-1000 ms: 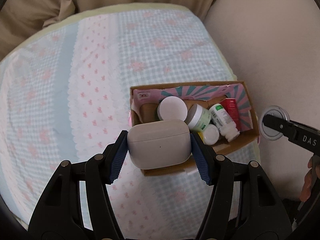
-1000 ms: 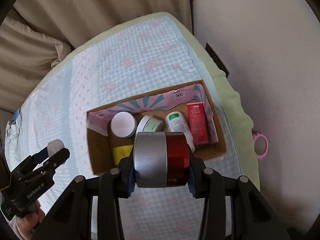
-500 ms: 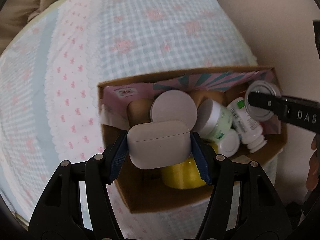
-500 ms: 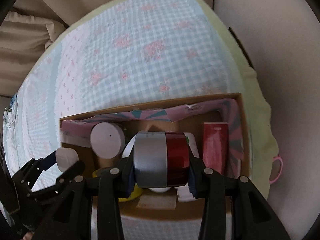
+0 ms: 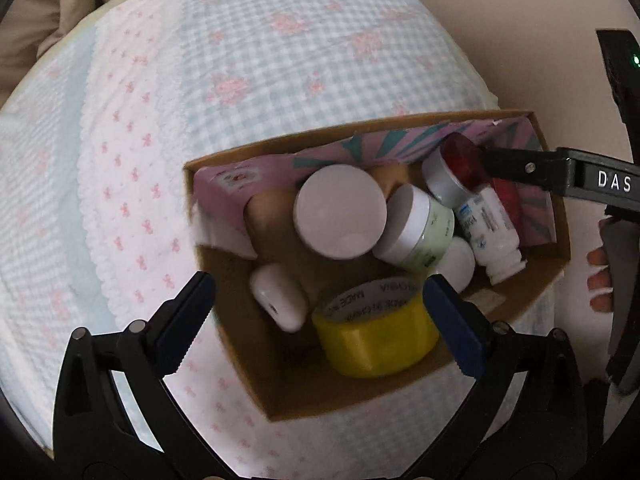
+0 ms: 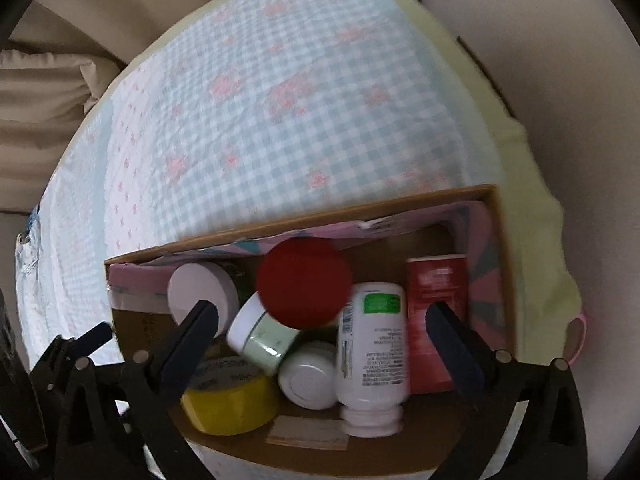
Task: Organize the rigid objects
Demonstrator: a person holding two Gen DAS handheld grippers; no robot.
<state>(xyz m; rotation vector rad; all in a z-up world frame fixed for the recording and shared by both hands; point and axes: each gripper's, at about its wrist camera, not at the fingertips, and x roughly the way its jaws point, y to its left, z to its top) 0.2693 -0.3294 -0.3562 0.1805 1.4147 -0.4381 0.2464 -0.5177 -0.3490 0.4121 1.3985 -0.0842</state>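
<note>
Inside the cardboard box (image 5: 404,390), both things had just dropped free.

The white earbud case (image 5: 277,302) sat blurred by the yellow tape roll (image 5: 374,330), left gripper (image 5: 318,306) jaws opening, nothing pinched. The red-and-silver jar (image 6: 304,283) was smeared too, covering what's behind it; right gripper (image 6: 322,322) jaws were also opening around nothing, its far fingers cut off.

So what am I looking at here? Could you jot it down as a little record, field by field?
setting: cardboard box on a checked, flowered bedspread
left gripper: jaws opening, nothing between the pads
right gripper: jaws opening, nothing pressed by the pads
white earbud case: in the box, beside the yellow tape roll
red-and-silver jar: above the other items, blurred
also in box: white pill bottle, red carton, pale green jar
</note>
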